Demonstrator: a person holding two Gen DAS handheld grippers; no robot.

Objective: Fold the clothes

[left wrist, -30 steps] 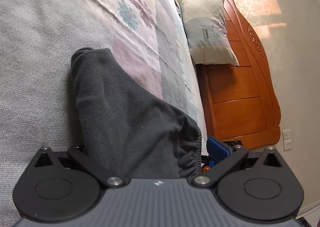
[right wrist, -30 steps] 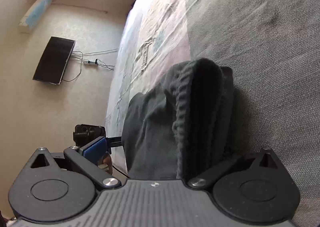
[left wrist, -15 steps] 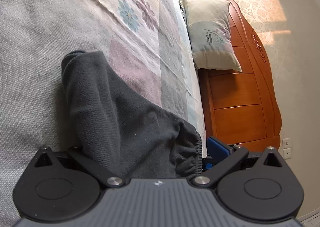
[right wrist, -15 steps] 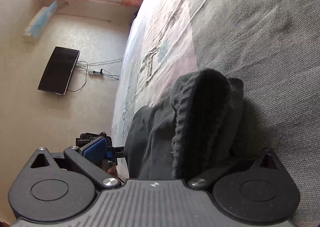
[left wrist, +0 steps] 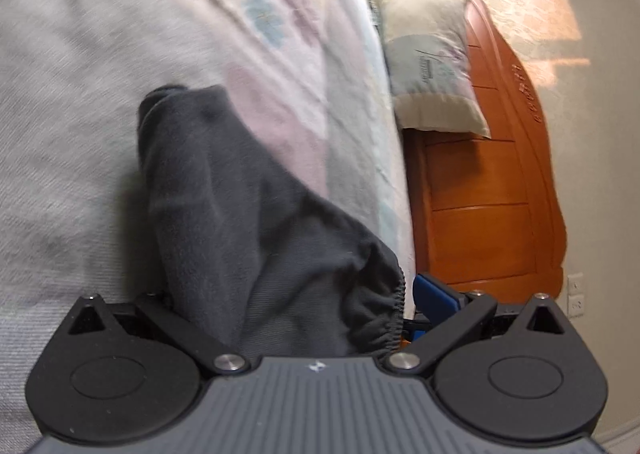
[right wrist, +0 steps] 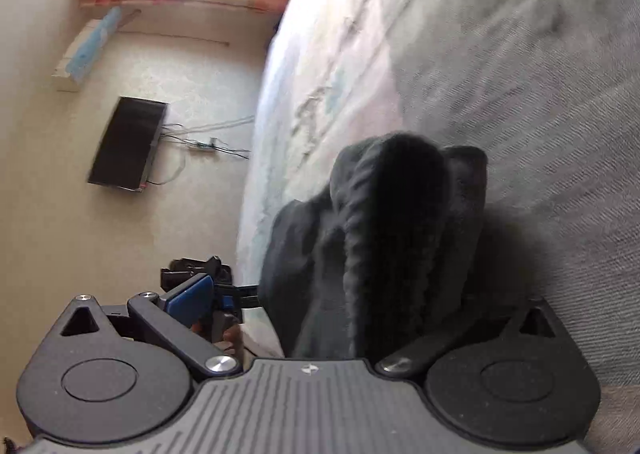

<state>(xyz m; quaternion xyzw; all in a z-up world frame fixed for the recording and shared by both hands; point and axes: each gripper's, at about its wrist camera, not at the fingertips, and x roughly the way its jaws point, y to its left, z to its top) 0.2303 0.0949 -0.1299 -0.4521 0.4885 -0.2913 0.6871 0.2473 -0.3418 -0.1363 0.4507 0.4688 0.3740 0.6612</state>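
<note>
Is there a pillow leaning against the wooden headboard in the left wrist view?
Yes, a pale pillow rests upright against the orange wooden headboard at the end of the bed.

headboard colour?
Orange-brown varnished wood headboard; clearest in the left wrist view.

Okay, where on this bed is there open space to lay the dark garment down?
Bare bedspread stretches beyond the dark garment, and again past it in the right wrist view. Crowded only toward the pillow at the wooden headboard.

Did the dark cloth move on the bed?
Yes. In the left view the dark cloth has shifted away from the pillow, further onto the grey blanket.
</note>
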